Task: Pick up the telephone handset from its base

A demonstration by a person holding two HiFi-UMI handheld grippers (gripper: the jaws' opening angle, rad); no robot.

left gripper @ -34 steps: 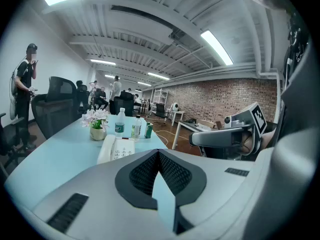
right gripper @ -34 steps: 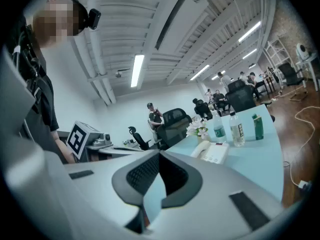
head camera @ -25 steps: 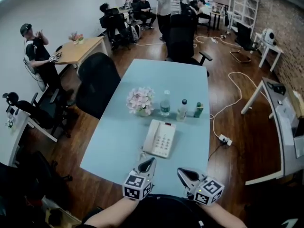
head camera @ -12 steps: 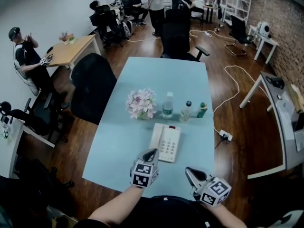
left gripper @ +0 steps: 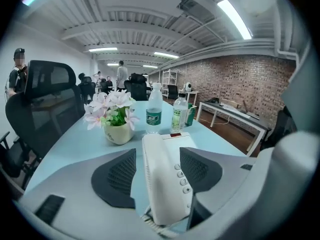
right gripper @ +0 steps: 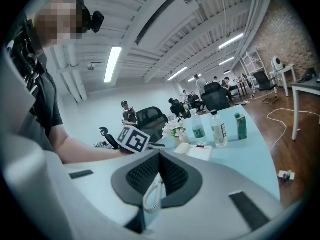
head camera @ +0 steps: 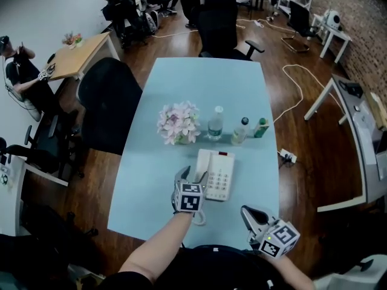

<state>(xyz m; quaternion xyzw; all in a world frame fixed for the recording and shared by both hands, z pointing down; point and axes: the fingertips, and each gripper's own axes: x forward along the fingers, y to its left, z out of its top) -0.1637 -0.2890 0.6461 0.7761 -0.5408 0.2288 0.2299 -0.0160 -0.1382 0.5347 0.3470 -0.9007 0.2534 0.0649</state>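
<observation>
A white telephone (head camera: 221,175) lies on the light-blue table (head camera: 205,89), with its handset (head camera: 202,169) resting on the left side of the base. My left gripper (head camera: 191,176) reaches over the handset's near end. In the left gripper view its jaws are opening, and the handset (left gripper: 162,184) lies between the two dark pads (left gripper: 114,183) without being squeezed. My right gripper (head camera: 249,214) hangs at the table's near edge, right of the phone and apart from it. Seen from its own camera, the right gripper (right gripper: 159,156) is shut and empty, with the coiled cord (right gripper: 152,196) showing below it.
Beyond the phone stand a pot of pink flowers (head camera: 178,123), two clear bottles (head camera: 214,124) (head camera: 240,130) and a green bottle (head camera: 260,127). Black office chairs stand at the table's left (head camera: 109,101) and far end (head camera: 219,32). A power strip (head camera: 287,156) lies on the floor.
My left gripper moved forward and down from the near table edge to the handset, and its jaws went from shut to open. The right gripper shifted only slightly.
</observation>
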